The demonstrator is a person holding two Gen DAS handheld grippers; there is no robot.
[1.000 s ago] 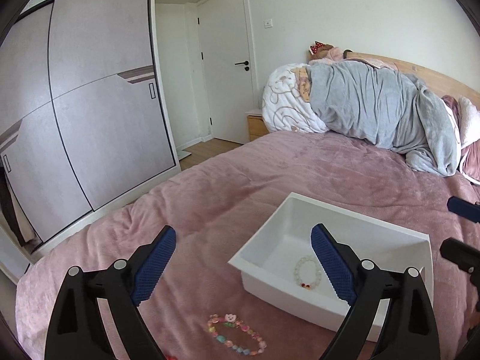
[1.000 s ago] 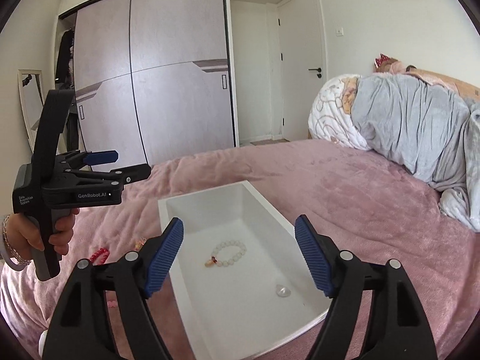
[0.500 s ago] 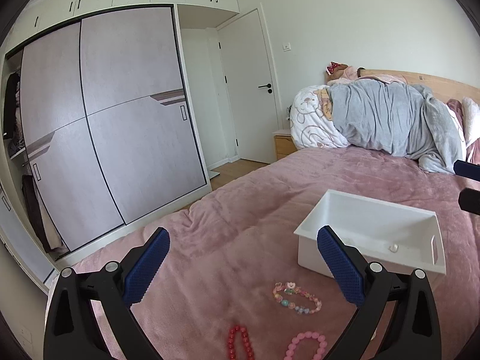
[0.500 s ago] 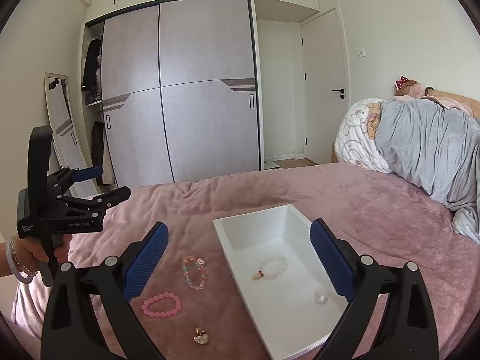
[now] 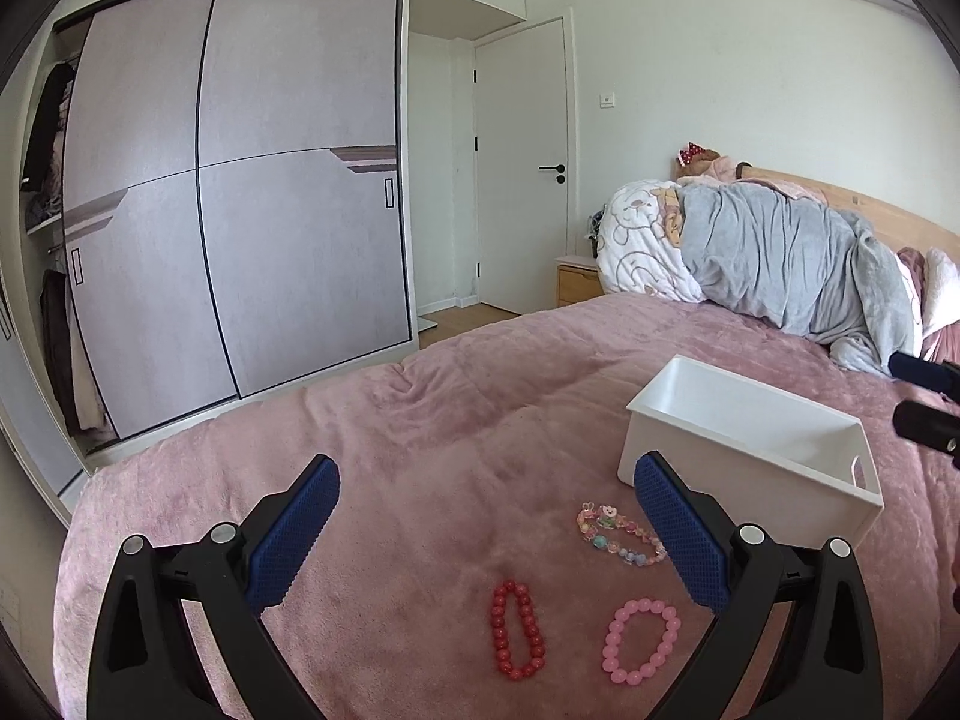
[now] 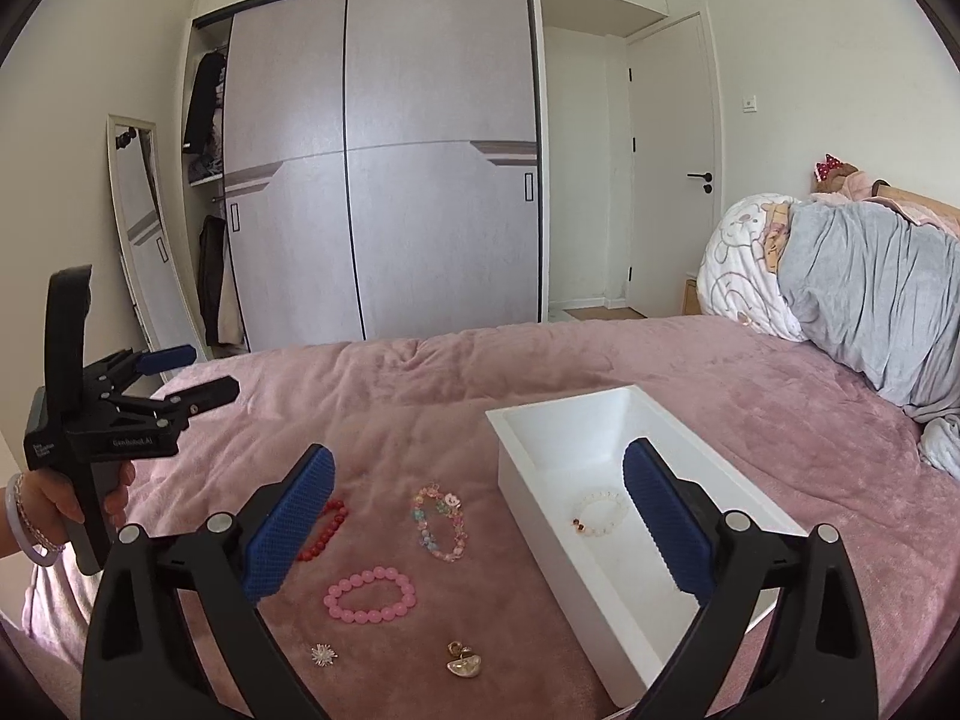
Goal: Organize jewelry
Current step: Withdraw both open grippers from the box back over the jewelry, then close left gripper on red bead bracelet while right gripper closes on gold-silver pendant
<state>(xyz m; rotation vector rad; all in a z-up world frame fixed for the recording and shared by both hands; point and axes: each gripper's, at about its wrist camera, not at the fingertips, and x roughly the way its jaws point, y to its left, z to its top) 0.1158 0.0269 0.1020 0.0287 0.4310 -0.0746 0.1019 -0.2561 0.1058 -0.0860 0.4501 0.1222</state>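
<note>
A white box (image 6: 606, 420) sits on the pink bedspread with a white bead bracelet (image 6: 600, 513) inside. Left of it lie a multicolour charm bracelet (image 6: 438, 519), a pink bead bracelet (image 6: 369, 594), a red bead bracelet (image 6: 324, 531), a gold swan brooch (image 6: 463, 660) and a small silver brooch (image 6: 324, 654). My right gripper (image 6: 477, 522) is open and empty above them. My left gripper (image 5: 480, 531) is open and empty, held above the red (image 5: 517, 629), pink (image 5: 641, 641) and multicolour (image 5: 618, 534) bracelets, left of the box (image 5: 750, 468). It also shows in the right wrist view (image 6: 180, 372).
A bundled grey duvet (image 6: 870, 312) and pillows lie at the head of the bed, right of the box. A wardrobe with sliding doors (image 6: 384, 180), a leaning mirror (image 6: 141, 228) and a closed door (image 6: 672, 168) stand beyond the bed's far edge.
Both grippers have pulled back and away from the box, bringing the loose bracelets and brooches on the bedspread into view. Both stay open and empty.
</note>
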